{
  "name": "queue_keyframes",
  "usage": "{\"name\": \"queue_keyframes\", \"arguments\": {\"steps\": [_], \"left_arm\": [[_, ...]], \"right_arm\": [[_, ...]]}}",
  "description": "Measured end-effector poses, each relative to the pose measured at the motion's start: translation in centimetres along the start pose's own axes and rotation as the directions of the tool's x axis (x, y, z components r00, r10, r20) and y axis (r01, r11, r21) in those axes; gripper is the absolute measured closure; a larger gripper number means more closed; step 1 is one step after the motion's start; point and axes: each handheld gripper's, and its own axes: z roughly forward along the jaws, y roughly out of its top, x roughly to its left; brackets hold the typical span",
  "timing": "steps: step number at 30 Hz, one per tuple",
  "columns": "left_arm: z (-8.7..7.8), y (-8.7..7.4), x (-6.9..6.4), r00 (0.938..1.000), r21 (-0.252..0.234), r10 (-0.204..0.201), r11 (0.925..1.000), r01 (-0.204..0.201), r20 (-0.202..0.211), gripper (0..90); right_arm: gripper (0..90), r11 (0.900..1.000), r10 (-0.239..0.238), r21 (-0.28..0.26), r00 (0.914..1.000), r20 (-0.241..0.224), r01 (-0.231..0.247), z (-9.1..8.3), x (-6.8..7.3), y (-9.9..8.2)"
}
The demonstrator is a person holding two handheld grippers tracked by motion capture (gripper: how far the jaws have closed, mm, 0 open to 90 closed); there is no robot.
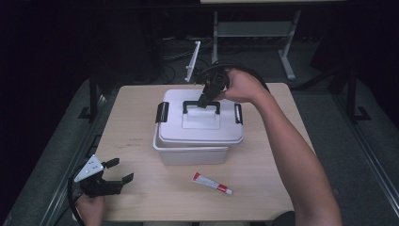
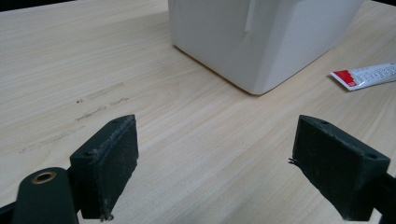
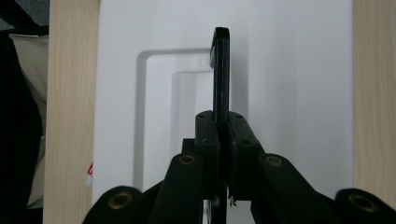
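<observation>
While the right claw (image 1: 205, 100) is clamped on the black handle (image 3: 221, 70) of the white storage box's lid (image 1: 200, 123), mid-tabletop, lid removal looks underway; next it needs a straight lift clear of the box (image 1: 190, 154). The right forearm reaches far across, wrist bent down. The left claw (image 1: 114, 170) rests spread apart, near-left.

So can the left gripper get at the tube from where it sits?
Probably yes: the left gripper is open, and bare table lies between it and the tube, which is beside the box.
</observation>
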Motion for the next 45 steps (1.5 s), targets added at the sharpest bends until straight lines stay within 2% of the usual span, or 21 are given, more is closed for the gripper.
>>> {"name": "queue_keyframes", "arguments": {"steps": [12, 14, 15, 18, 19, 20, 21, 24, 25, 26, 30, 36, 39, 40, 42, 45], "left_arm": [[0.1, 0.0, -0.2, 1.0, 0.009, 0.001, 1.0, -0.001, 0.001, 13.5], [0.1, 0.0, -0.2, 1.0, 0.009, 0.002, 1.0, -0.002, -0.001, 13.6], [0.1, 0.0, -0.2, 1.0, 0.01, 0.002, 1.0, -0.002, -0.001, 13.5], [0.1, 0.0, -0.1, 1.0, 0.01, 0.005, 0.9999, -0.005, -0.001, 13.5], [0.1, 0.0, -0.1, 1.0, 0.01, 0.004, 0.9999, -0.004, -0.001, 13.6], [0.2, 0.0, -0.1, 1.0, 0.01, 0.005, 0.9999, -0.005, 0.0, 13.6], [0.2, 0.0, -0.2, 1.0, 0.01, 0.004, 0.9999, -0.004, 0.0, 13.6], [0.2, 0.0, -0.2, 1.0, 0.012, 0.008, 0.9999, -0.008, -0.001, 13.5], [0.2, 0.0, -0.2, 1.0, 0.014, 0.009, 0.9999, -0.009, -0.002, 13.6], [0.2, 0.0, -0.2, 1.0, 0.014, 0.009, 0.9999, -0.009, -0.002, 13.6], [0.2, 0.0, -0.2, 1.0, 0.012, 0.002, 0.9999, -0.002, -0.003, 13.5], [0.3, 0.0, -0.3, 1.0, 0.016, 0.008, 0.9998, -0.008, -0.004, 13.6], [0.4, 0.0, -0.3, 1.0, 0.016, 0.006, 0.9998, -0.006, -0.003, 13.5], [0.3, 0.0, -0.4, 1.0, 0.018, 0.007, 0.9998, -0.007, -0.002, 13.5], [0.4, 0.0, -0.4, 1.0, 0.018, 0.007, 0.9998, -0.007, -0.002, 13.6], [0.4, -0.1, -0.4, 1.0, 0.018, 0.0, 0.9998, 0.0, -0.005, 13.6]], "right_arm": [[84.5, 0.9981, 0.062, -0.003, 0.9972, 0.042, -0.062, -2.8, 0.8, -4.6], [84.4, 0.9968, 0.08, -0.002, 0.9956, 0.047, -0.08, -3.3, 1.0, -5.5], [84.5, 0.9954, 0.096, -0.002, 0.9939, 0.055, -0.096, -3.8, 1.2, -6.5], [84.5, 0.994, 0.109, -0.003, 0.9922, 0.061, -0.109, -4.1, 1.4, -7.3], [84.5, 0.9921, 0.125, -0.001, 0.9896, 0.07, -0.126, -4.6, 1.6, -8.4], [84.5, 0.9921, 0.125, -0.001, 0.9896, 0.07, -0.126, -4.6, 1.6, -8.4], [84.5, 0.9897, 0.143, 0.0, 0.9869, 0.074, -0.143, -4.9, 1.9, -9.4], [84.4, 0.9875, 0.157, -0.004, 0.9845, 0.077, -0.158, -5.2, 2.0, -10.3], [84.5, 0.9848, 0.174, -0.009, 0.9814, 0.081, -0.174, -5.4, 2.2, -11.5], [84.5, 0.9848, 0.174, -0.009, 0.9814, 0.081, -0.174, -5.4, 2.2, -11.5], [84.5, 0.9785, 0.206, -0.008, 0.9744, 0.09, -0.206, -5.7, 2.6, -13.7], [84.4, 0.9624, 0.271, -0.021, 0.9576, 0.096, -0.271, -6.5, 3.5, -17.6], [84.5, 0.959, 0.283, -0.028, 0.9542, 0.096, -0.282, -6.5, 3.7, -18.6], [84.4, 0.9535, 0.301, -0.035, 0.9488, 0.094, -0.299, -6.5, 3.9, -19.7], [84.4, 0.9513, 0.308, -0.035, 0.9466, 0.095, -0.306, -6.5, 4.0, -20.1], [84.4, 0.9431, 0.333, -0.038, 0.9385, 0.093, -0.33, -6.2, 4.3, -22.0]]}}
